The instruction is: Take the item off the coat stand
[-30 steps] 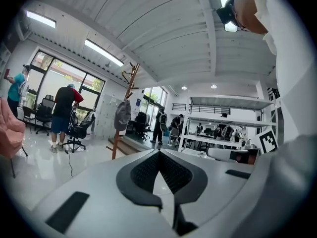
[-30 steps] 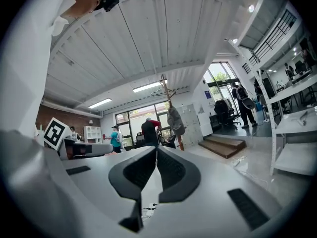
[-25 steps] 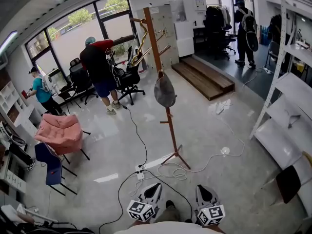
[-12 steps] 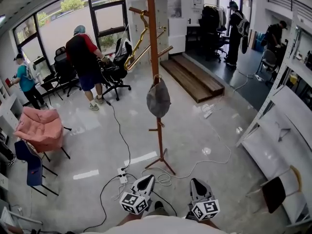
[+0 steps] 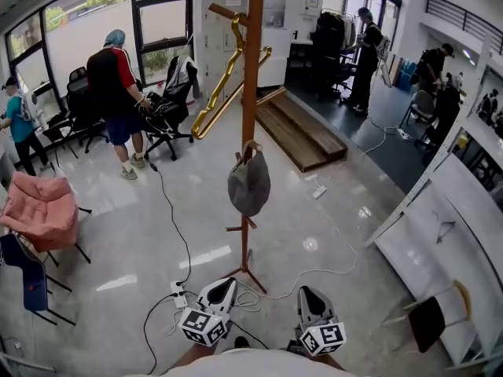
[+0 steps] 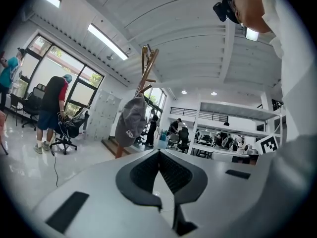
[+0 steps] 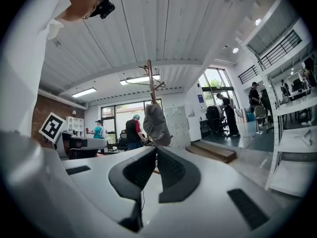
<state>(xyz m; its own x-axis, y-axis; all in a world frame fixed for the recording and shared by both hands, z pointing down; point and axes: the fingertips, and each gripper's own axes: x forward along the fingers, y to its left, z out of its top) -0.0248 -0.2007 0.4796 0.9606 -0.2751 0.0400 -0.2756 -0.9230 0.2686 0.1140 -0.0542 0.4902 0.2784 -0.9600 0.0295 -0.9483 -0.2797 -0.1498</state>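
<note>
Approaching, by the look of it: reach not yet begun. Held low at the bottom centre of the head view, left gripper (image 5: 223, 287) and right gripper (image 5: 306, 294), each with jaws pressed together on nothing, well short of the coat stand (image 5: 251, 77). Hung from a short peg halfway down the pole, centre frame: the grey cap (image 5: 249, 185), soft cloth, rounded and sagging, with pale lettering legible only as a smudge in the left gripper view. Probably called for next: stepping closer, lifting one gripper, parting its jaws, pinching the floppy crown or brim, raising it clear of the peg. Smooth reddish wood, slim upright pole, angled pegs; brass-coloured hanger (image 5: 216, 93) hooked at upper centre; glossy pale floor (image 5: 157, 226) beneath.
</note>
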